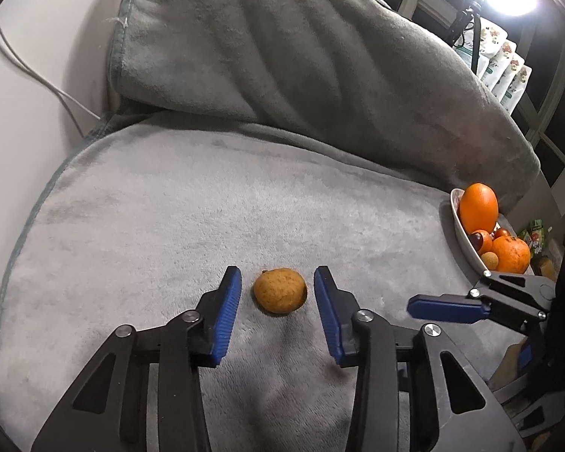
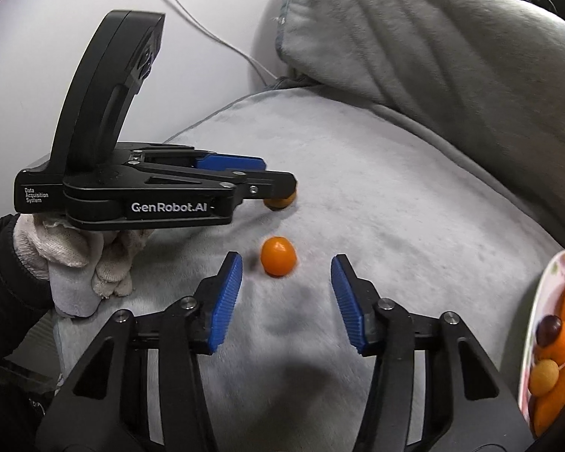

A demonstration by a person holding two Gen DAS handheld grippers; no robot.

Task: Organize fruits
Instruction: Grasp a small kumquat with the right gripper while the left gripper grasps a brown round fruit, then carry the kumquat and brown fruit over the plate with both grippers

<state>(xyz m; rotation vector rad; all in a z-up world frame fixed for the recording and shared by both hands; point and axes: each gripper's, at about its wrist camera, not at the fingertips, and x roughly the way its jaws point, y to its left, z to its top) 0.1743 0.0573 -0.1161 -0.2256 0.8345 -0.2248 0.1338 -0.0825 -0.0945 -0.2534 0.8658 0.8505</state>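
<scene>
A small tan-brown round fruit [image 1: 280, 290] lies on the grey blanket between the open jaws of my left gripper [image 1: 277, 283]; the pads do not touch it. In the right wrist view the same fruit [image 2: 280, 202] is mostly hidden under the left gripper [image 2: 278, 177]. A small orange fruit [image 2: 278, 255] lies just ahead of my open, empty right gripper [image 2: 286, 269], nearer its left pad. The right gripper [image 1: 442, 307] also shows from the side in the left wrist view. A white plate [image 1: 467, 243] at the right holds a large orange [image 1: 478, 207] and several smaller fruits.
A grey blanket [image 1: 150, 218] covers the seat, with a grey cushion [image 1: 282, 56] behind. A white cable [image 1: 37, 75] runs along the pale wall at left. The plate [image 2: 535, 320] is at the right edge of the right wrist view. A gloved hand [image 2: 75, 260] holds the left gripper.
</scene>
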